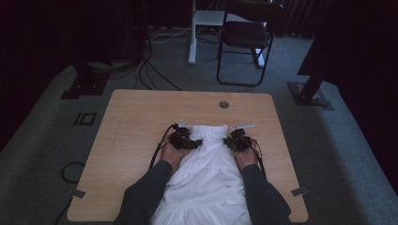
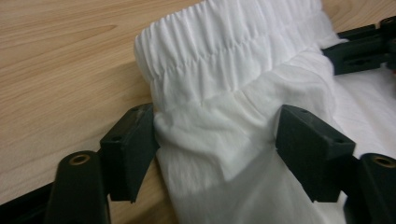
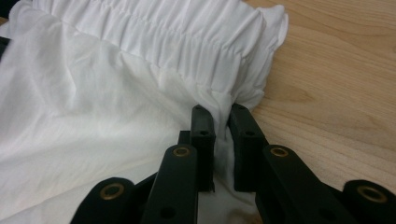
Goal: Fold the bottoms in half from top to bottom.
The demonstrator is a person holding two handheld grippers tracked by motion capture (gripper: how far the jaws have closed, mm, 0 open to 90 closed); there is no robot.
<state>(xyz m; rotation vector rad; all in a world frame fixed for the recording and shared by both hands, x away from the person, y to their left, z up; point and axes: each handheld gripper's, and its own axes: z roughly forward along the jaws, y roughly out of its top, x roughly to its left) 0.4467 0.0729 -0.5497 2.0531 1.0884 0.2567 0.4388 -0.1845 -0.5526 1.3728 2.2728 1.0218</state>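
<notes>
A white garment with a gathered elastic waistband lies flat on the wooden table, waistband at the far end. My left gripper is at the waistband's left corner. In the left gripper view it stands open, its jaws wide apart on either side of a fold of the cloth just below the waistband. My right gripper is at the right corner. In the right gripper view it is shut, pinching a fold of the garment under the waistband. The right gripper also appears far off.
A round cable hole sits in the table beyond the garment. A black chair and a white desk leg stand on the carpet behind, with cables and black stand bases around. The garment's hem hangs over the near edge.
</notes>
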